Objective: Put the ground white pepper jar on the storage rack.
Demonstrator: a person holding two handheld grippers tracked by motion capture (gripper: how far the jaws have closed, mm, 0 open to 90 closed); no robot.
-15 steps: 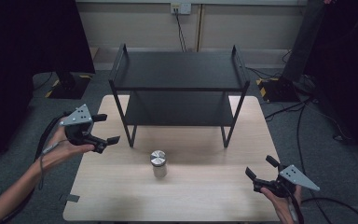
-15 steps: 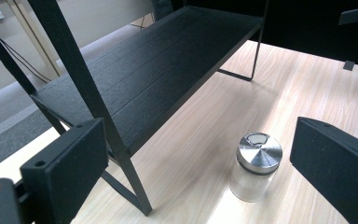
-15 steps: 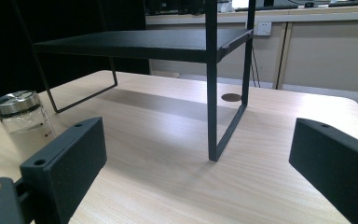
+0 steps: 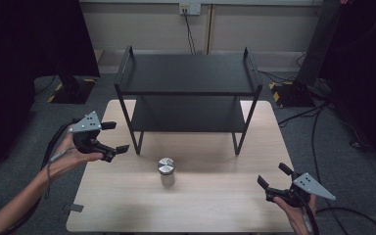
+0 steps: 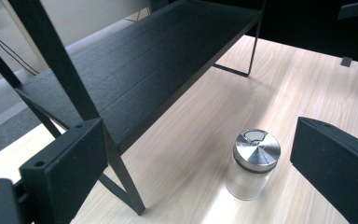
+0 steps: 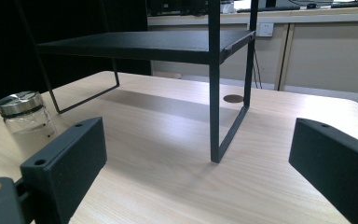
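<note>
Both the left gripper [image 4: 116, 137] and right gripper [image 4: 273, 176] gape wide, empty — jar [image 4: 166, 171] stands between.

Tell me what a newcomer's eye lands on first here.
First the black two-tier shelf standing at the far half of the wooden table. Then the small glass jar with a shiny metal lid, alone in front of it. An open left gripper and right gripper flank it.

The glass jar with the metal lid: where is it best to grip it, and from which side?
Probably the clear glass body of the jar, just below its metal lid. It stands upright and alone on the table, so open jaws can close across its round sides. The left gripper is nearer and could come in level from the left.
</note>
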